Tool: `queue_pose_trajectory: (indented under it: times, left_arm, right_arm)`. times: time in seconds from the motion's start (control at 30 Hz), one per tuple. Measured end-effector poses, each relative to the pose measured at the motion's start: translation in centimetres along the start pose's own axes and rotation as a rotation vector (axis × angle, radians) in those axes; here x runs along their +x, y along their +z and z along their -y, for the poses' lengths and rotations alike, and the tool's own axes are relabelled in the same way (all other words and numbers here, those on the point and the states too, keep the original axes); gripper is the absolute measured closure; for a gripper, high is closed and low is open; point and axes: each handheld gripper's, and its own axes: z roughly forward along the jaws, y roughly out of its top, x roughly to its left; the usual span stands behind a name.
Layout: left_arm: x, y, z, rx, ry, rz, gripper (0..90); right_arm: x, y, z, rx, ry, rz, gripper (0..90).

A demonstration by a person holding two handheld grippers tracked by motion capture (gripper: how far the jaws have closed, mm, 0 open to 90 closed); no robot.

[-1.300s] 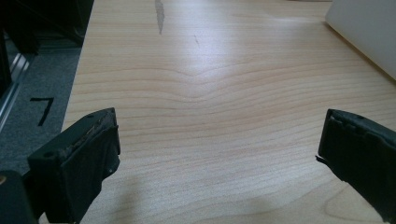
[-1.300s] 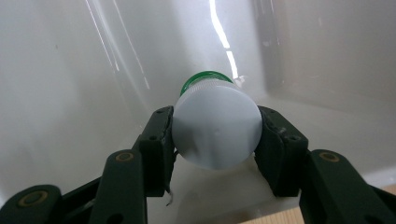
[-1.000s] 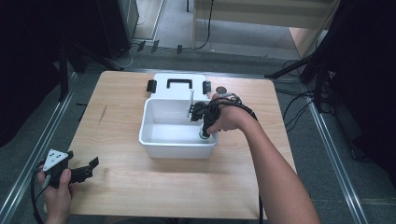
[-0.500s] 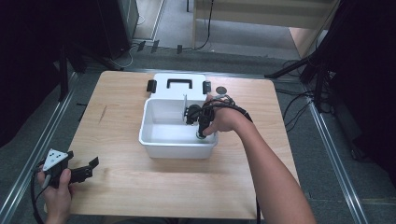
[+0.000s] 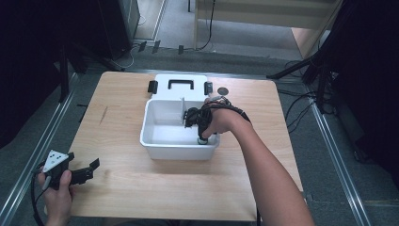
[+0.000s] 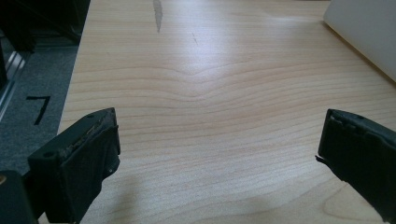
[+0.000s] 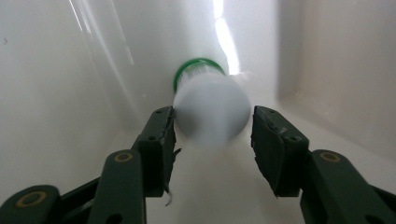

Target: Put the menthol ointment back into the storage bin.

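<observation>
A white bottle (image 7: 211, 114) with a green cap at its far end stands between the jaws of my right gripper (image 7: 212, 133), which points down into the right part of a white bin (image 5: 155, 106). The left jaw touches the bottle and a thin gap shows at the right jaw, so the gripper is open around it. From above, the green cap (image 5: 202, 141) peeks out below the hand near the bin's front wall. My left gripper (image 5: 91, 167) rests open over the bare wood (image 6: 210, 93) at the table's front left corner, holding nothing.
The bin's white lid (image 5: 181, 82) with a black handle and two black latches lies flat behind the bin. A small dark round object (image 5: 223, 90) sits to the right of the lid. A white divider (image 5: 182, 110) stands inside the bin.
The right hand has shifted slightly left and nearer inside the bin. The left hand has not moved.
</observation>
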Motion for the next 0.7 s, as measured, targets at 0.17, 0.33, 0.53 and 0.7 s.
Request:
queue_pose_trajectory:
  times: [0.17,0.33,0.53,0.7]
  left_arm:
    - [0.0,0.0,0.0,0.001,0.003,0.000,0.0]
    - [0.0,0.0,0.0,0.001,0.001,0.000,0.0]
    - [0.0,0.0,0.0,0.001,0.004,0.000,0.0]
    - [0.0,0.0,0.0,0.000,0.005,0.000,0.0]
  right_arm:
    - [0.0,0.1,0.0,0.009,0.002,0.005,52.4]
    - [-0.1,-0.1,0.1,-0.005,0.002,0.002,52.0]
    - [-0.2,-1.3,0.6,-0.054,0.024,-0.002,49.5]
    - [-0.4,-2.7,1.1,-0.085,0.045,-0.002,46.7]
